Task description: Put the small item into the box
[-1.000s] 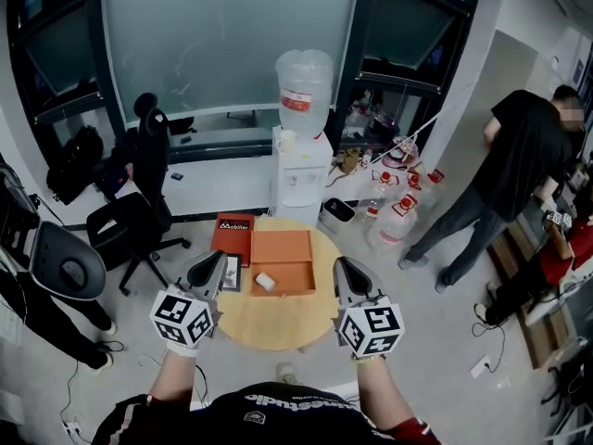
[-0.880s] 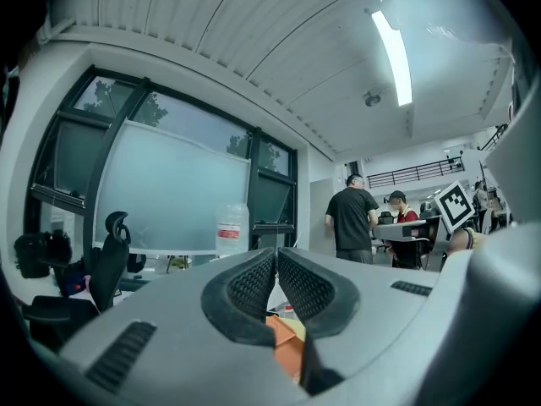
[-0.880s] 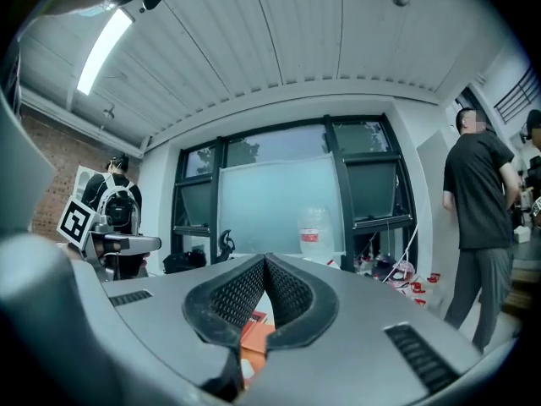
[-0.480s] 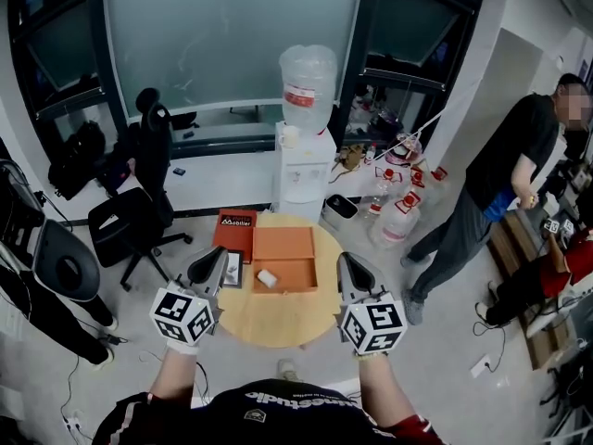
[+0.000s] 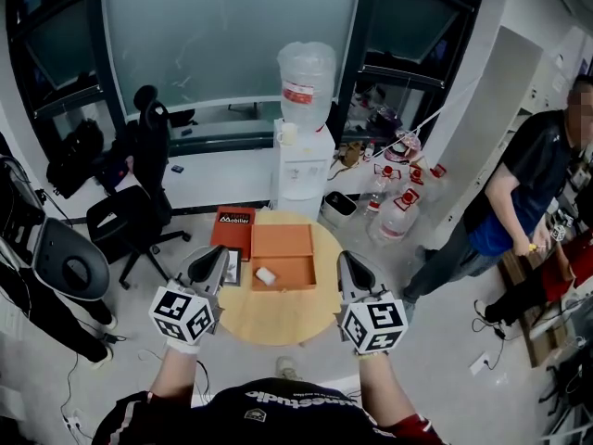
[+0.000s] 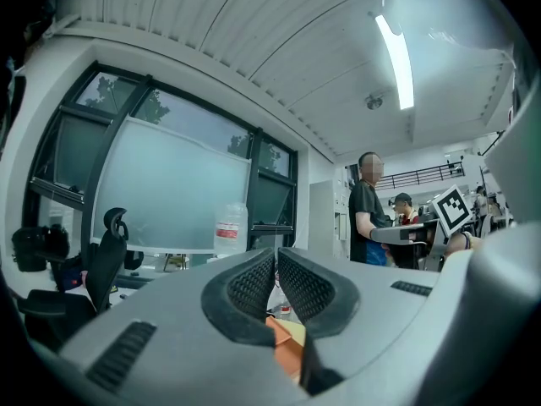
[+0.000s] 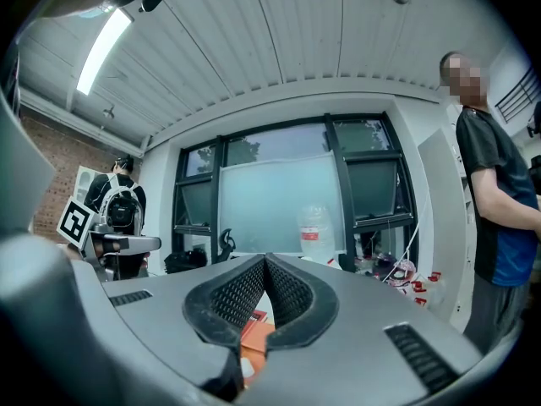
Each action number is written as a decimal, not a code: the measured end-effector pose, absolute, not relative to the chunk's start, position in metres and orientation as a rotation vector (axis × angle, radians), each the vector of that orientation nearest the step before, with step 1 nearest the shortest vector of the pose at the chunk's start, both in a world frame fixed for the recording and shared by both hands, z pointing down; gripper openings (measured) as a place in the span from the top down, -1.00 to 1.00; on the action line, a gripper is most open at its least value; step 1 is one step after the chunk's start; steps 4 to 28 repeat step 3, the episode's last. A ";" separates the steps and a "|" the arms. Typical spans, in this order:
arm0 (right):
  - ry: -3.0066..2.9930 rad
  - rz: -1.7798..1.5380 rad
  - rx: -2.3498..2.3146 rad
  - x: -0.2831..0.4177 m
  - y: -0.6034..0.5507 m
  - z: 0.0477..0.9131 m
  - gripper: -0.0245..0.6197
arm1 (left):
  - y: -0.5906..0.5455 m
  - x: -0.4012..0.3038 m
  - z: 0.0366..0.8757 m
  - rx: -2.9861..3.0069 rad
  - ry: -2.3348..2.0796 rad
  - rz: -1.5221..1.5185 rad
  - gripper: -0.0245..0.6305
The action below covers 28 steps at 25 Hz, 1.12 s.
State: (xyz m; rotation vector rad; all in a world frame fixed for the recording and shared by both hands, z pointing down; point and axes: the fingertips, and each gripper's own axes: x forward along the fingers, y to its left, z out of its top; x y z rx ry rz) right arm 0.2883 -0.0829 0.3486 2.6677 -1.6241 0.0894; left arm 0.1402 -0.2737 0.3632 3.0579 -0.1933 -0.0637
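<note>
An open orange box [image 5: 283, 259] lies on the round wooden table [image 5: 278, 315], with its lid laid flat behind the tray. A small white item [image 5: 266, 275] rests inside the tray near its left side. My left gripper [image 5: 211, 260] hovers over the table's left edge, shut and empty. My right gripper [image 5: 346, 263] hangs over the table's right edge, also shut with nothing in it. In the left gripper view the left gripper [image 6: 276, 265] has its pads together, with the orange box [image 6: 287, 351] below. The right gripper [image 7: 265, 271] looks the same in the right gripper view.
A dark red box [image 5: 232, 231] and a small black-framed card [image 5: 231, 269] lie left of the orange box. Behind the table stand a water dispenser [image 5: 303, 156] and floor bottles [image 5: 398, 213]. An office chair [image 5: 137, 207] is at left. A person [image 5: 519, 207] stands at right.
The person at the right has walked further right and turned. Both grippers have stayed almost where they were, and the white item lies in the same spot in the box.
</note>
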 end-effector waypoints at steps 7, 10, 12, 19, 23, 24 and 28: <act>-1.622 0.091 2.669 0.289 -0.083 0.348 0.84 | -0.274 0.141 0.363 3.061 -0.191 -0.064 0.84; -1.622 0.091 2.669 0.289 -0.083 0.348 0.84 | -0.274 0.141 0.363 3.061 -0.191 -0.064 0.84; -1.622 0.091 2.669 0.289 -0.083 0.348 0.84 | -0.274 0.141 0.363 3.061 -0.191 -0.064 0.84; -1.622 0.091 2.669 0.289 -0.083 0.348 0.84 | -0.274 0.141 0.363 3.061 -0.191 -0.064 0.84; -1.622 0.091 2.669 0.289 -0.083 0.348 0.84 | -0.274 0.141 0.363 3.061 -0.191 -0.064 0.84; -1.622 0.091 2.669 0.289 -0.083 0.348 0.84 | -0.274 0.141 0.363 3.061 -0.191 -0.064 0.84; -1.622 0.091 2.669 0.289 -0.083 0.348 0.84 | -0.274 0.141 0.363 3.061 -0.191 -0.064 0.84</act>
